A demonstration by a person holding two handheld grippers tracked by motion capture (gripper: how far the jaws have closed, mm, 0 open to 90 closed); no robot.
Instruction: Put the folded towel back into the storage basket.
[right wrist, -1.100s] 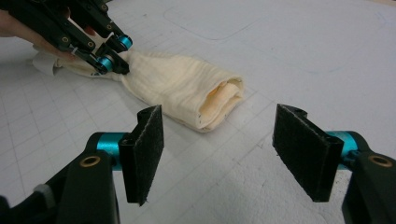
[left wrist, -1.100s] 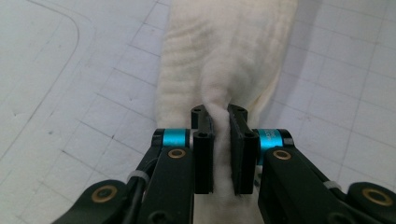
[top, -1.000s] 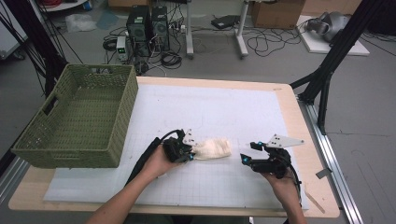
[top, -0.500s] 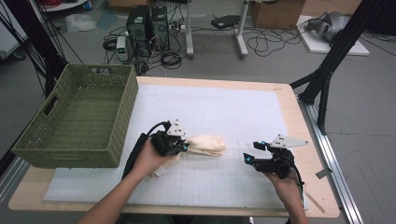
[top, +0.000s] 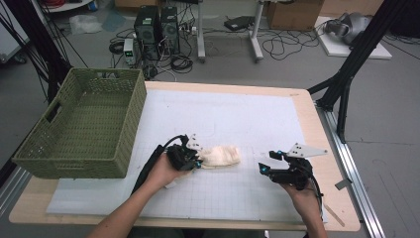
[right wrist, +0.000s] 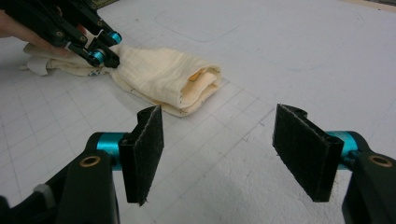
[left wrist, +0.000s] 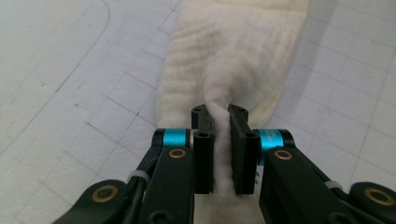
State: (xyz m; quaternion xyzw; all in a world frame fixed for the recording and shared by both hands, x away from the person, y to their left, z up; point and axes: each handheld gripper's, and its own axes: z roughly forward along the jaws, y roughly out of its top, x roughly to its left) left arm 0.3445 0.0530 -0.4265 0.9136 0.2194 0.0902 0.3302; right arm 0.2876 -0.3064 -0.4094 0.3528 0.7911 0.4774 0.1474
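Note:
A folded cream cloth lies on the white grid mat near the table's front. My left gripper is shut on its near end. In the left gripper view a ridge of cloth is pinched between the pads of that gripper, whose jaws have just been opening slightly with the fabric still between them. My right gripper stands open to the right of the cloth, apart from it. The right gripper view shows the wide gap of the right gripper with nothing in it, and beyond it the cloth and the left gripper.
A green woven basket stands at the table's left, its inside bare as far as I see. The mat covers most of the wooden table. Beyond the far edge are computer towers and cables on the floor.
The left hand has shifted a little, tugging the cloth's near end so the bundle changed shape slightly. The right hand has stayed in place.

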